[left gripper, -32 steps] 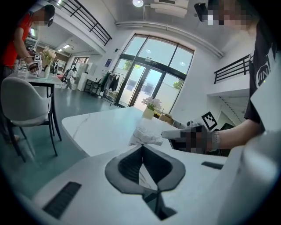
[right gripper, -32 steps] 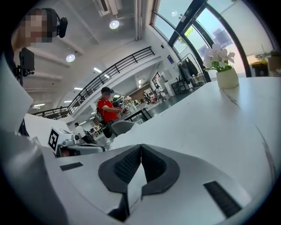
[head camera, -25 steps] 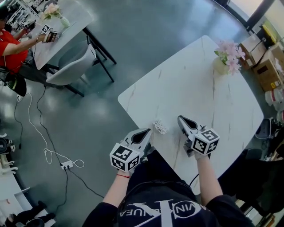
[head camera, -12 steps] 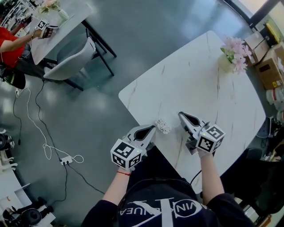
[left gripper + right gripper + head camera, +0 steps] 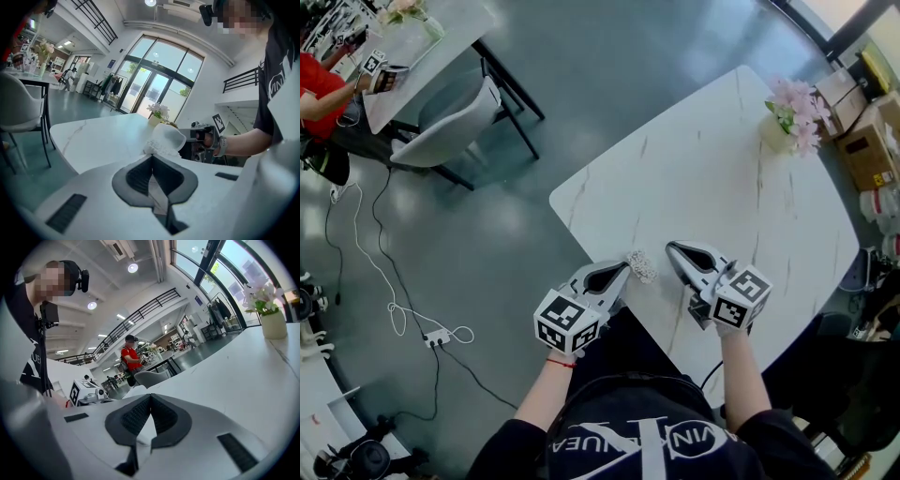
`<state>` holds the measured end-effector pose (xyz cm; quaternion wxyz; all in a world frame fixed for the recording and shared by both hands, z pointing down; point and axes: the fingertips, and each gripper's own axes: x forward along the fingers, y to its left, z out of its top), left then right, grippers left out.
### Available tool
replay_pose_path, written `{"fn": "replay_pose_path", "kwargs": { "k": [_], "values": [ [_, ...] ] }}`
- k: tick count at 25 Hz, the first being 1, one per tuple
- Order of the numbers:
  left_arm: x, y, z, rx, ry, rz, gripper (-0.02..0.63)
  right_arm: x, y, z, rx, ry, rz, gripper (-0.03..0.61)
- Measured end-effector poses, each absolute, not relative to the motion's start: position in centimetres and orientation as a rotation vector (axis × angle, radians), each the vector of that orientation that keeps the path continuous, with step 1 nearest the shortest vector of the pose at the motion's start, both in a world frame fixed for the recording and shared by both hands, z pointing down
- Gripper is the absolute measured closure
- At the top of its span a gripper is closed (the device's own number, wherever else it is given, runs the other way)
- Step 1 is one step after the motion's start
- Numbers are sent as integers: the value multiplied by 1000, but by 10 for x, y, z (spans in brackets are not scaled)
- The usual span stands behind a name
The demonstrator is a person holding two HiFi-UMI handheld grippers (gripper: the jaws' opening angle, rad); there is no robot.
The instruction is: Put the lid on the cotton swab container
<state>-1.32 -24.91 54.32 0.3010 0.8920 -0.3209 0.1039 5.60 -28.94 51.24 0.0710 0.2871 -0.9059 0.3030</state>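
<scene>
The cotton swab container (image 5: 640, 265) is a small clear tub packed with white swabs, standing on the white marble table (image 5: 722, 187) close to its near edge. My left gripper (image 5: 622, 271) is shut, its tips right against the tub's left side. In the left gripper view the container (image 5: 164, 139) sits just past the shut left gripper (image 5: 151, 158), with a smooth white piece tilted over its top. My right gripper (image 5: 673, 249) is shut too, a short way to the right of the tub and not touching it. The right gripper (image 5: 149, 397) has nothing between its jaws.
A vase of pink flowers (image 5: 787, 111) stands at the table's far right corner. Cardboard boxes (image 5: 862, 141) are stacked beyond it. Off to the left are a grey chair (image 5: 455, 127) and another table (image 5: 412, 47) with a person in red. A cable and power strip (image 5: 441, 337) lie on the floor.
My left gripper has slid forward and right until its tips reach the container. The right gripper has edged slightly left toward it. The container has stayed put.
</scene>
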Motion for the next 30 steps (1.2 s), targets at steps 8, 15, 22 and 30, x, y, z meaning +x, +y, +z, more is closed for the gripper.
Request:
{"fn": "replay_pose_path", "kwargs": {
  "k": [8, 15, 22, 30],
  "values": [
    [-13, -249, 543, 2359, -861, 269, 606, 44, -281, 505, 805, -2746, 852, 577],
    [-13, -252, 544, 2354, -875, 267, 606, 30, -272, 503, 733, -2728, 688, 576],
    [-14, -254, 544, 2354, -880, 266, 606, 15, -266, 503, 674, -2640, 418, 577],
    [-26, -262, 512, 2449, -970, 232, 606, 10, -260, 505, 624, -2543, 190, 577]
  ]
}}
